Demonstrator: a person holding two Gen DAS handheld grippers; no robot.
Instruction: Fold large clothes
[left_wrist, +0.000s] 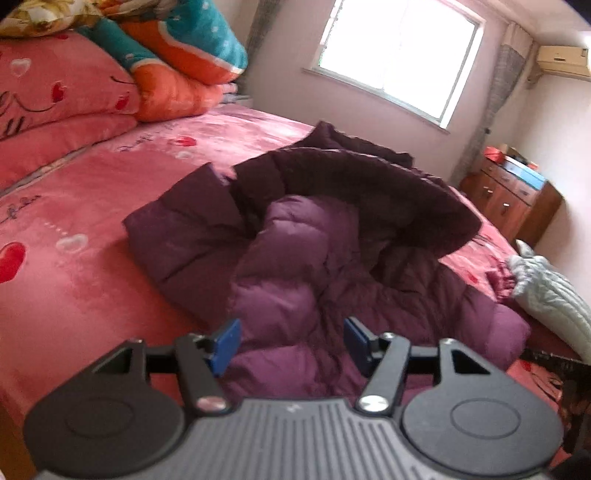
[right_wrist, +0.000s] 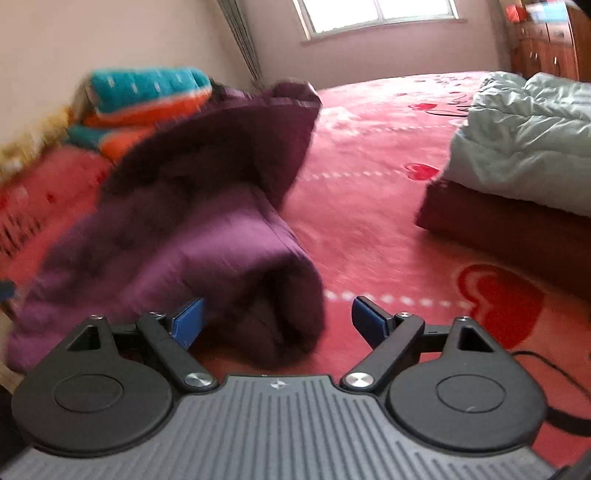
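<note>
1. Your left gripper (left_wrist: 291, 345), black with blue pads, has its jaws standing apart. Purple fabric shows in the gap between them, but neither pad presses on it: released, nothing grasped.
2. Your right gripper (right_wrist: 277, 325), of the same build, also has its jaws spread wide. The left pad sits just beside the rolled edge of the coat; the right pad stands over bare bedcover. Released, nothing held.
3. The puffy, quilted purple down coat (left_wrist: 332, 251) lies crumpled on the bed directly ahead of your left gripper. Its darker outer shell is bunched up and arches over the lighter purple lining; one dark panel lies spread to the left.
4. In the right wrist view the same coat (right_wrist: 192, 229) fills the left half, blurred, with a thick rolled fold reaching down to the gripper.
5. The coat rests on a pink plush bedcover with red heart prints (left_wrist: 92, 206), which covers the whole bed.
6. A pale grey-green quilted garment (right_wrist: 524, 147) lies to the right, on top of a dark maroon folded piece (right_wrist: 517, 229), well apart from the coat.
7. Stacked pink pillows (left_wrist: 55, 96) and a folded teal-and-orange blanket (left_wrist: 177, 55) sit at the head of the bed.
8. A bright window (left_wrist: 399, 55) and a brown wooden cabinet (left_wrist: 513, 199) stand beyond the bed.
</note>
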